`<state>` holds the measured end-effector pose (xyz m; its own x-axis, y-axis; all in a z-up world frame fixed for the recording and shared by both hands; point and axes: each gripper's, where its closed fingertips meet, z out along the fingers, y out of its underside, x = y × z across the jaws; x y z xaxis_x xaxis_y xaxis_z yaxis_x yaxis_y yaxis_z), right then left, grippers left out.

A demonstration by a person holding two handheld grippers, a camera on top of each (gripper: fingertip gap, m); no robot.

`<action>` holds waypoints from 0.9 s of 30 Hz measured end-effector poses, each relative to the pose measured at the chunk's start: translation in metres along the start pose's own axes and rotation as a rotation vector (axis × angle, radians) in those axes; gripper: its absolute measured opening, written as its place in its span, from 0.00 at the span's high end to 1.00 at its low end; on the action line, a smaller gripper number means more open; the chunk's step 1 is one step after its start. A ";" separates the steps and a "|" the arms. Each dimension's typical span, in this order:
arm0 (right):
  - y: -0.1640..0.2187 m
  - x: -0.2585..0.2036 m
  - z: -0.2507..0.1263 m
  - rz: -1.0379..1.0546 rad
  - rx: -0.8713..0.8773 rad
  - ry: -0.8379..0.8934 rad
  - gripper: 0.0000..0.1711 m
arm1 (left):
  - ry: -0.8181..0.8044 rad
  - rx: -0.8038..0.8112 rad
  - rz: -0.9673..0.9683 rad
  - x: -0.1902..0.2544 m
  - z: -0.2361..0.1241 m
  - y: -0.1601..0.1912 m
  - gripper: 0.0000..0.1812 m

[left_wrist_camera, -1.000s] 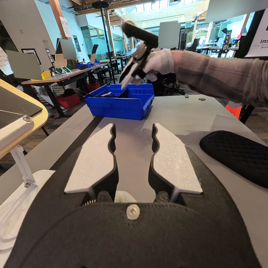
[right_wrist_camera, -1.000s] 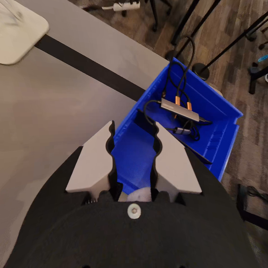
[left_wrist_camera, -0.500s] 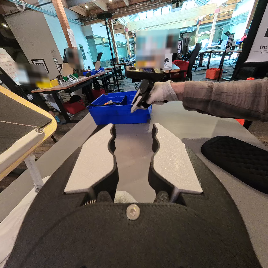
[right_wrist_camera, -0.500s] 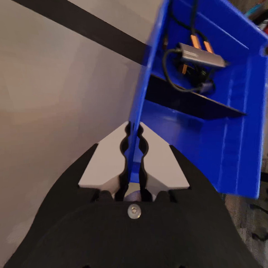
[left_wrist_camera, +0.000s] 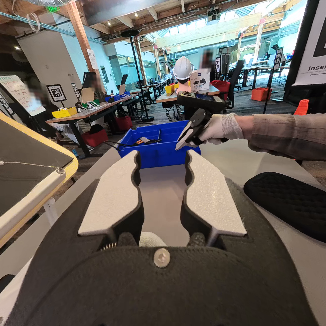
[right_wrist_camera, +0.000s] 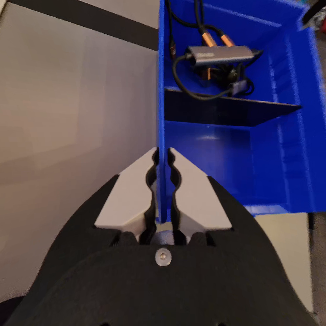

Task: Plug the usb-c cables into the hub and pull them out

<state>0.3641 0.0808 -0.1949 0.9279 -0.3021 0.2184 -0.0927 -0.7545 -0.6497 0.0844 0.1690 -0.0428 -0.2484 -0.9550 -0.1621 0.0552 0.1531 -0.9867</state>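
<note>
Right gripper [right_wrist_camera: 162, 150] clamped on near wall of blue bin [right_wrist_camera: 161, 105]. Grey hub [right_wrist_camera: 220, 54] and usb-c cables [right_wrist_camera: 208, 39] (orange-ended) in bin's far compartment, behind black divider [right_wrist_camera: 220, 111]. Left gripper [left_wrist_camera: 162, 157] spread wide, empty, short of bin.

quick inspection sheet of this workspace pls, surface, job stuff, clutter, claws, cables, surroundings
surface: grey table with a dark strip across it.
job's things: blue bin with a black divider; grey hub in the far compartment, near compartment empty.
clutter: black mesh pad on the right.
claws: left claw open, holding nothing; right claw shut on the bin's side wall.
cables: black cables with orange plugs at the hub; whether seated, cannot tell.
surroundings: open workshop, desks, yellow bins, white hard hat, orange cone.
</note>
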 end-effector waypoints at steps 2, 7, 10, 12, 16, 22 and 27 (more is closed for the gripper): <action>-0.012 0.002 -0.023 -0.022 0.048 0.058 0.81 | -0.013 -0.007 0.029 0.000 -0.003 -0.005 0.74; -0.106 -0.021 -0.118 -0.160 0.360 0.142 0.74 | -0.105 -0.008 0.105 -0.016 -0.026 -0.034 0.73; -0.174 -0.088 -0.153 -0.273 0.537 -0.027 0.75 | -0.221 -0.116 0.207 -0.044 -0.053 -0.049 0.73; -0.211 -0.134 -0.164 -0.337 0.632 -0.143 0.78 | -0.344 -0.316 0.312 -0.077 -0.088 -0.049 0.76; -0.258 -0.212 -0.165 -0.412 0.737 -0.419 0.81 | -0.505 -0.687 0.515 -0.149 -0.194 -0.042 0.78; -0.246 -0.276 -0.114 -0.583 0.622 -0.588 0.86 | -0.301 -1.249 0.461 -0.210 -0.328 0.062 0.82; -0.227 -0.282 -0.081 -0.503 0.599 -0.695 0.88 | -0.032 -1.602 0.377 -0.228 -0.397 0.151 0.78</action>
<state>0.0938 0.2902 -0.0498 0.8308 0.5111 0.2203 0.3797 -0.2310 -0.8958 -0.2343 0.5102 -0.1602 -0.4339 -0.8065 -0.4016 -0.8954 0.4353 0.0932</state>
